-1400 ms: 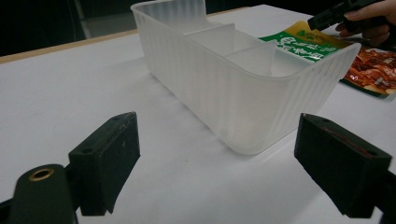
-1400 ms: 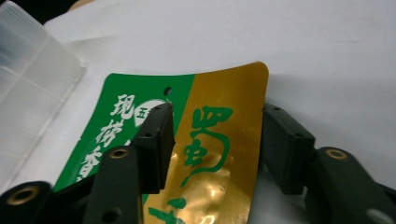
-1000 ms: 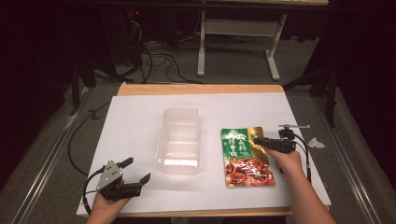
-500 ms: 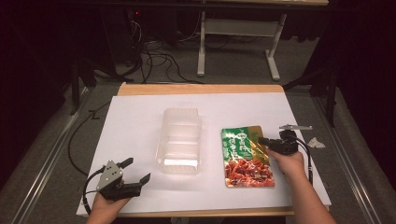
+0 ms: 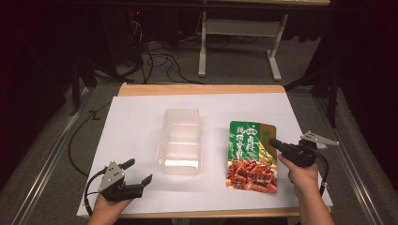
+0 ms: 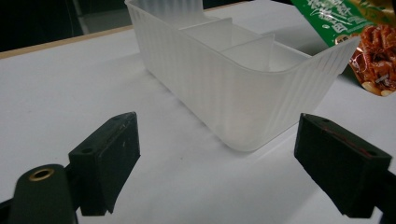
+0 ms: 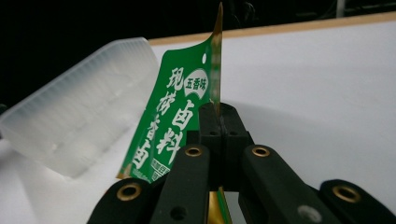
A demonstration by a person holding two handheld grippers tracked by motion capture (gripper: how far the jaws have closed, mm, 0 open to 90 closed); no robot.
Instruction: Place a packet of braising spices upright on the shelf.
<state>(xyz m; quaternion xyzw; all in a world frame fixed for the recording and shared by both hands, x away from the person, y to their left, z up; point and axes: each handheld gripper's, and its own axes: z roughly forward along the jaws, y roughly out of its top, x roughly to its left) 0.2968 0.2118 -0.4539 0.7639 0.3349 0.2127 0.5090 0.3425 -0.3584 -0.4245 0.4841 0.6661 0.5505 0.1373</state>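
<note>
A green and red snack packet (image 5: 249,156) lies right of centre on the white table cover, its right edge lifted. My right gripper (image 5: 273,143) is shut on that edge; in the right gripper view the packet (image 7: 180,112) stands on edge, pinched between the closed jaws (image 7: 221,122). A clear plastic tray (image 5: 181,140) with compartments sits at the centre. My left gripper (image 5: 139,171) rests open at the front left, nothing between its jaws; in the left gripper view its pads (image 6: 109,151) flank the near end of the tray (image 6: 243,84).
The white cover (image 5: 141,108) lies on a wooden table with its far edge (image 5: 202,89) bare. Cables and a desk frame (image 5: 239,37) stand on the floor beyond. A metal rail (image 5: 42,159) runs along the left side.
My right gripper has closed on the packet's right edge and moved right and up, lifting that side off the cover. The left gripper has stayed put.
</note>
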